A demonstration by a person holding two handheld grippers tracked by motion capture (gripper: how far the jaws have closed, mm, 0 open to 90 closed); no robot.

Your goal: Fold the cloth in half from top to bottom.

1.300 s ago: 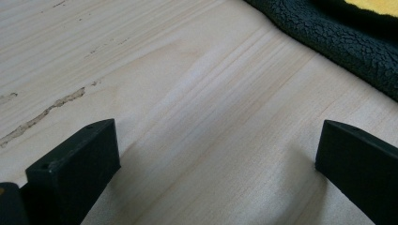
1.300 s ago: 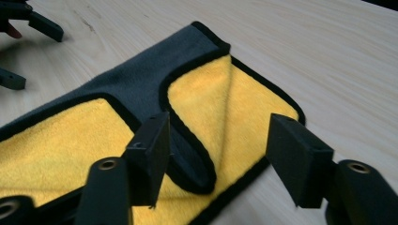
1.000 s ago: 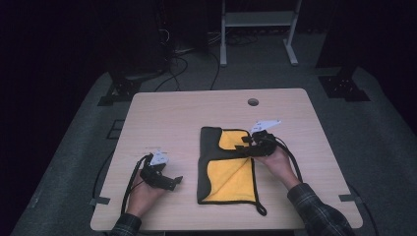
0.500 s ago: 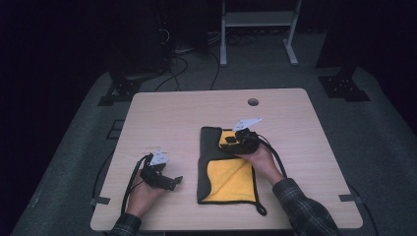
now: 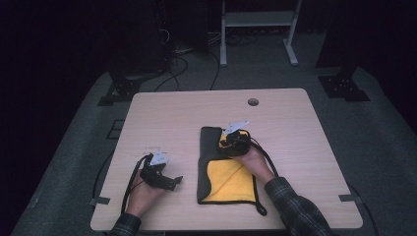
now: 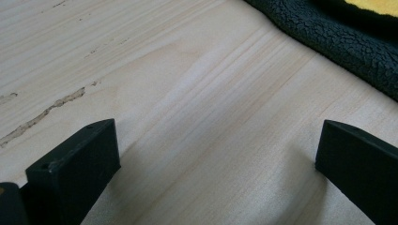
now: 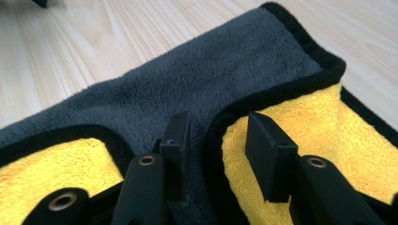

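Our right gripper (image 7: 213,140) sat half-open astride the cloth's (image 7: 197,79) folded edge, perhaps touching; left gripper (image 6: 216,164) wide, empty.

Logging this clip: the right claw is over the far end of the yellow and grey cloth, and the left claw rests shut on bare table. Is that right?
One detail is off. The left claw is open: the left gripper view shows its jaws wide apart over bare table. The right claw is indeed over the far end of the cloth.
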